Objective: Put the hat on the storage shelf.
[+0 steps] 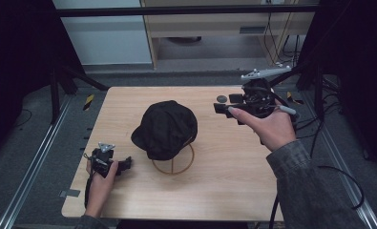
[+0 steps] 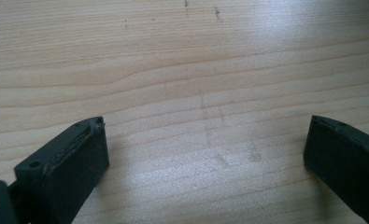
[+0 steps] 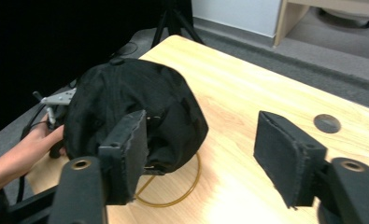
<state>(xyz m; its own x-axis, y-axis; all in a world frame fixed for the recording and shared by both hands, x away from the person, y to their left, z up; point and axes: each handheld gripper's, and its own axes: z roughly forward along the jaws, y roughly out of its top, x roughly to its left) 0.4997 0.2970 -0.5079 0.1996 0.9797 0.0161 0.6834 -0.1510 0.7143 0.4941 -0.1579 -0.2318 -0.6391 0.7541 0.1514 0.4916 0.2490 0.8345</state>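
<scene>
A black cap (image 1: 164, 129) sits on a thin wire stand whose ring base (image 1: 173, 164) lies on the wooden table (image 1: 214, 191). My right gripper (image 1: 223, 104) is held above the table to the right of the cap and points towards it. In the right gripper view its jaws (image 3: 201, 116) stand open with nothing between them; the cap (image 3: 131, 107) and ring base (image 3: 182, 191) lie beyond the left jaw, apart from it. My left gripper (image 1: 126, 163) rests near the front left of the table. In its own view it (image 2: 205, 123) is open over bare wood.
A small dark round disc (image 1: 222, 98) lies on the table near the far right edge, close to the right gripper. Black stand legs (image 1: 76, 78) and floor rails (image 1: 38, 157) flank the table. Cables (image 1: 339, 176) trail at the right.
</scene>
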